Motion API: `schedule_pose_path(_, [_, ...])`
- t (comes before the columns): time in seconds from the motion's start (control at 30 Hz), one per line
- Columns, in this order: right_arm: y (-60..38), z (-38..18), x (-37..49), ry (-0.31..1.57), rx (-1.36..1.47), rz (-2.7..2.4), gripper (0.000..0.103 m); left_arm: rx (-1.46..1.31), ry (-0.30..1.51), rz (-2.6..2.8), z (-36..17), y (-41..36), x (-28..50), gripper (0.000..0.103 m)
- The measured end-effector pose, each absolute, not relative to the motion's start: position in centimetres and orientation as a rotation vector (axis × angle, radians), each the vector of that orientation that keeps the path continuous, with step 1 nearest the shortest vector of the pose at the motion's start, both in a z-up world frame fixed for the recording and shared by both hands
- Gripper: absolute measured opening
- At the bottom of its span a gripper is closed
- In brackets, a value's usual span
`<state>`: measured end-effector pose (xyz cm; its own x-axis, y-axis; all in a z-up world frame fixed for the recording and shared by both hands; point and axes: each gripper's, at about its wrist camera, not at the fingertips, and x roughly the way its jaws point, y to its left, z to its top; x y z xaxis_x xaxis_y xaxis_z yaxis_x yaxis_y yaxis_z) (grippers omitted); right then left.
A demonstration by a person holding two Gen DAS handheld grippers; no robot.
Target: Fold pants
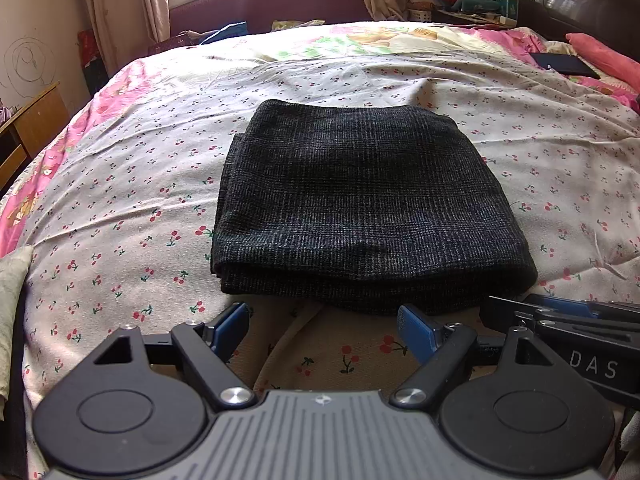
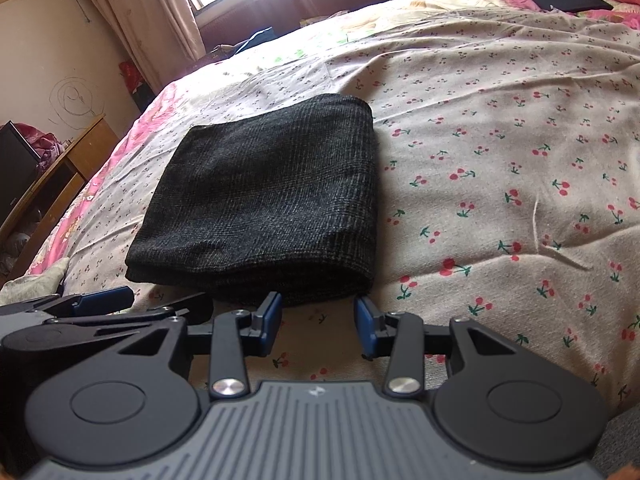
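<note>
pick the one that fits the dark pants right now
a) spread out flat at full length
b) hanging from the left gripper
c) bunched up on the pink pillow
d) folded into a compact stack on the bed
d: the pants lie as a neat layered rectangle on the cherry-print sheet, with both grippers open and clear of them.

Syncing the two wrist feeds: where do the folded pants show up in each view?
Left wrist: folded pants sit centre frame, just beyond the open left hand-held gripper.
Right wrist: the pants lie left of centre, their near right corner just above the right hand-held gripper, whose fingers are apart and empty.
Shared landmark: the black flat object by the pink pillow, top right in both views.
</note>
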<state>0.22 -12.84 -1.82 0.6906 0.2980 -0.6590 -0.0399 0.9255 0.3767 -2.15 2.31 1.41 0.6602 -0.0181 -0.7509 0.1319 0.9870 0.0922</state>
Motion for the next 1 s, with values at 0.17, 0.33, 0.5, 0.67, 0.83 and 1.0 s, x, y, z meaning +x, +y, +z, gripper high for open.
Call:
schedule_pose_path(0.17, [-12.83,-1.82,0.21,0.790,0.349,0.192,0.041,0.142,0.848,-0.086,1.39,2.30,-2.14,0.094])
schedule_pose_path(0.33, [-12.80,-1.81,0.23,0.790,0.349,0.194,0.041,0.139,0.850,-0.089,1.37,2.34,-2.10,0.094])
schedule_pose_path(0.5, [-12.87,-1.85,0.24,0.789,0.350,0.194,0.041,0.139,0.851,-0.091,1.30,2.38,-2.03,0.094])
schedule_pose_path(0.67, [-12.92,-1.83,0.20,0.788,0.350,0.195,0.041,0.139,0.850,-0.092,1.33,2.43,-2.05,0.093])
schedule_pose_path(0.83, [-12.91,-1.85,0.21,0.788,0.350,0.196,0.041,0.140,0.850,-0.091,1.31,2.44,-2.03,0.093])
schedule_pose_path(1.0, [-12.87,-1.86,0.18,0.788,0.351,0.195,0.041,0.139,0.850,-0.091,1.29,2.41,-2.02,0.093])
